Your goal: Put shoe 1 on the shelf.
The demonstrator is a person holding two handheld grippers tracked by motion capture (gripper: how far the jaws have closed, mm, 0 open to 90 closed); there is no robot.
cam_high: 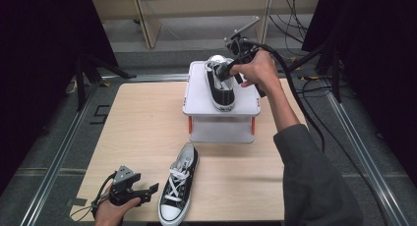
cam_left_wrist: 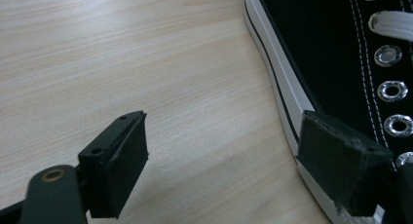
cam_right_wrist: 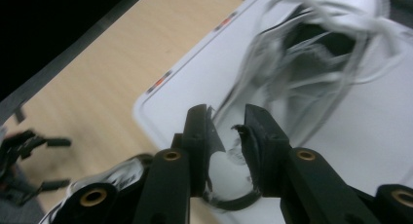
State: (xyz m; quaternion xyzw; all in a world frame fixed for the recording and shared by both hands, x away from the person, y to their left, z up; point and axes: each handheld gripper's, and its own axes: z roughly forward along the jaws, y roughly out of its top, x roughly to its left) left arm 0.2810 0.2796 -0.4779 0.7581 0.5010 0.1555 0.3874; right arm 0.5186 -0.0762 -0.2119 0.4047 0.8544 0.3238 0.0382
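Fingers of the right gripper (cam_right_wrist: 226, 131) stand narrowly parted above the black sneaker (cam_high: 220, 83) on the white stand (cam_high: 196, 96); left gripper (cam_left_wrist: 224, 151) gapes wide, second sneaker (cam_left_wrist: 341, 53) beside one finger.

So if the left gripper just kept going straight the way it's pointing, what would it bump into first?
Probably the black sneaker on the table. The left gripper points at its side with jaws open, and its far jaw already sits against the white sole. Depth is unclear.

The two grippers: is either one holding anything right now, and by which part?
Neither holds anything. The right gripper is open just above the shoe on the white stand, gripping nothing. The left gripper is open beside the other shoe.
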